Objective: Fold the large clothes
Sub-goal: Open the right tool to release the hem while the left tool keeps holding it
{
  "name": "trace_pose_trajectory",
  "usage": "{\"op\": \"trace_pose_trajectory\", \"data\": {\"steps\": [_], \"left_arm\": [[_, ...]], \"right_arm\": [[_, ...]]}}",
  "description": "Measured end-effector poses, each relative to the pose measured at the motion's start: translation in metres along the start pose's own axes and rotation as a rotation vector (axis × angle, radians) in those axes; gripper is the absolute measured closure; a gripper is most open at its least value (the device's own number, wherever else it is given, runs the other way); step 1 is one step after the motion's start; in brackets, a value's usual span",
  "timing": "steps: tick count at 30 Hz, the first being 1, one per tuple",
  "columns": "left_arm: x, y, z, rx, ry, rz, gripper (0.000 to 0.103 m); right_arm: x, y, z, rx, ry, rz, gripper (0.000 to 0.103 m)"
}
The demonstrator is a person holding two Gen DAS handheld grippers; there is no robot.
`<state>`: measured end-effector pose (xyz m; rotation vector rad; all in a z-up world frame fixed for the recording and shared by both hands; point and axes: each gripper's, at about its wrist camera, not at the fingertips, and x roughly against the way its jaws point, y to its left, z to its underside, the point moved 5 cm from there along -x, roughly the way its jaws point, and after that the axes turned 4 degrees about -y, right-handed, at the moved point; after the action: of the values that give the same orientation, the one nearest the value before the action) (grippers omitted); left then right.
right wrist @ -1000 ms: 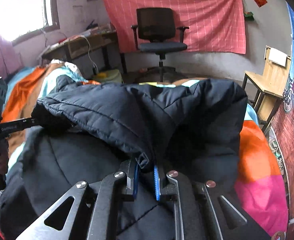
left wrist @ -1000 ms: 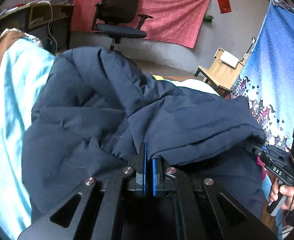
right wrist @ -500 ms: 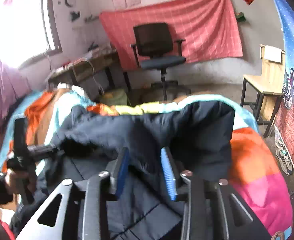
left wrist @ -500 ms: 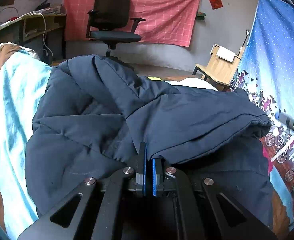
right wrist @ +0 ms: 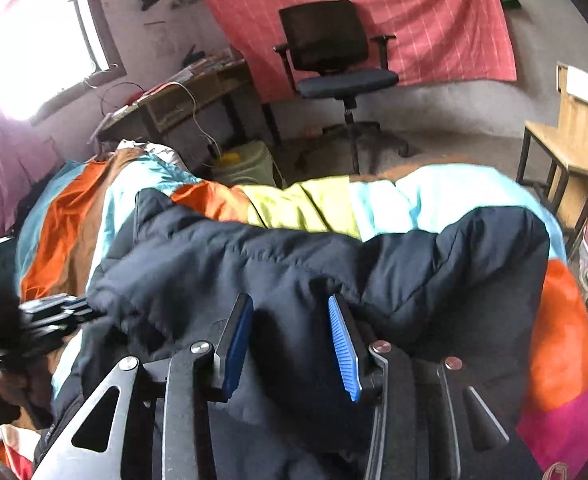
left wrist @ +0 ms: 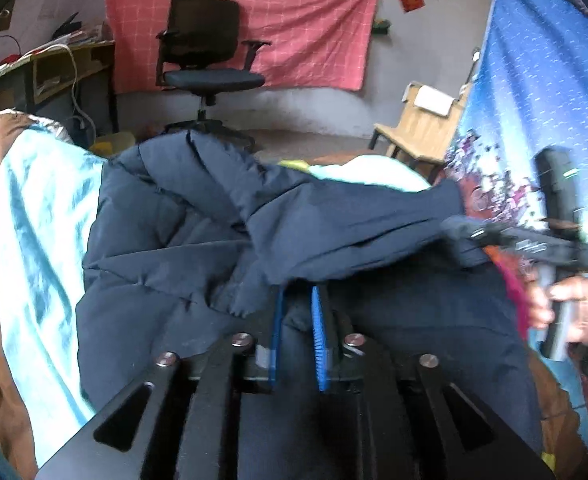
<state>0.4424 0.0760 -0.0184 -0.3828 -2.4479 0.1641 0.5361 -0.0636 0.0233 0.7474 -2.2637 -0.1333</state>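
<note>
A large dark navy puffer jacket (left wrist: 198,248) lies on the bed, one part folded over the rest; it also shows in the right wrist view (right wrist: 333,264). My left gripper (left wrist: 298,300) is open, its blue pads a small gap apart at the folded edge, nothing clamped. My right gripper (right wrist: 290,304) is wide open just above the jacket, empty. The right gripper also shows in the left wrist view (left wrist: 469,236), at the jacket's right end. The left gripper also shows in the right wrist view (right wrist: 54,308), at the jacket's left edge.
The bed has a striped cover (right wrist: 313,200) in orange, yellow, light blue and pink. Beyond it stand a black office chair (right wrist: 333,60), a cluttered desk (right wrist: 174,96) and a wooden chair (right wrist: 565,128). A blue printed cloth (left wrist: 533,100) hangs on the right.
Both grippers have opened and let go of the jacket edge. The right gripper opened first and wider. The folded part now rests on the jacket.
</note>
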Motion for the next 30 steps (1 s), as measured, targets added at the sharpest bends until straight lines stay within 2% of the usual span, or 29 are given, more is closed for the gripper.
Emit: {"op": "trace_pose_trajectory", "data": {"steps": [1, 3, 4, 7, 9, 10, 12, 14, 17, 21, 27, 30], "left_arm": [[0.01, -0.002, -0.005, 0.006, -0.038, 0.019, 0.074], [0.024, -0.003, -0.018, 0.021, -0.119, 0.044, 0.065], [0.023, -0.006, -0.027, 0.021, -0.139, 0.056, 0.065], [-0.01, -0.015, -0.051, -0.003, -0.089, 0.07, 0.065], [-0.047, -0.019, -0.061, -0.021, -0.005, 0.095, 0.065], [-0.07, -0.017, -0.06, -0.026, 0.064, 0.099, 0.07], [-0.102, -0.011, -0.054, -0.036, 0.171, 0.098, 0.072], [-0.116, -0.006, -0.047, -0.07, 0.205, 0.079, 0.075], [-0.131, 0.001, -0.037, -0.091, 0.226, 0.064, 0.079], [-0.144, 0.01, -0.022, -0.093, 0.208, 0.056, 0.08], [-0.155, 0.015, -0.008, -0.104, 0.155, 0.047, 0.08], [-0.151, 0.013, -0.009, -0.132, 0.146, 0.02, 0.08]], "right_arm": [[-0.002, -0.001, 0.004, 0.0, 0.008, 0.001, 0.066], [-0.006, -0.004, 0.01, 0.008, 0.022, 0.002, 0.066], [-0.008, -0.005, 0.012, 0.011, 0.026, 0.002, 0.066], [-0.013, -0.008, 0.012, 0.012, 0.038, 0.001, 0.066], [-0.016, -0.009, 0.012, 0.012, 0.043, 0.005, 0.066], [-0.017, -0.011, 0.011, 0.008, 0.044, 0.003, 0.066], [-0.02, -0.014, 0.011, -0.001, 0.048, -0.001, 0.066], [-0.024, -0.017, 0.011, 0.005, 0.06, 0.008, 0.066], [-0.037, -0.021, 0.014, 0.016, 0.091, 0.018, 0.066], [-0.058, -0.029, 0.022, 0.034, 0.124, 0.039, 0.066], [-0.08, -0.037, 0.031, 0.052, 0.115, 0.057, 0.066], [-0.087, -0.038, 0.031, 0.067, 0.115, 0.078, 0.066]]}}
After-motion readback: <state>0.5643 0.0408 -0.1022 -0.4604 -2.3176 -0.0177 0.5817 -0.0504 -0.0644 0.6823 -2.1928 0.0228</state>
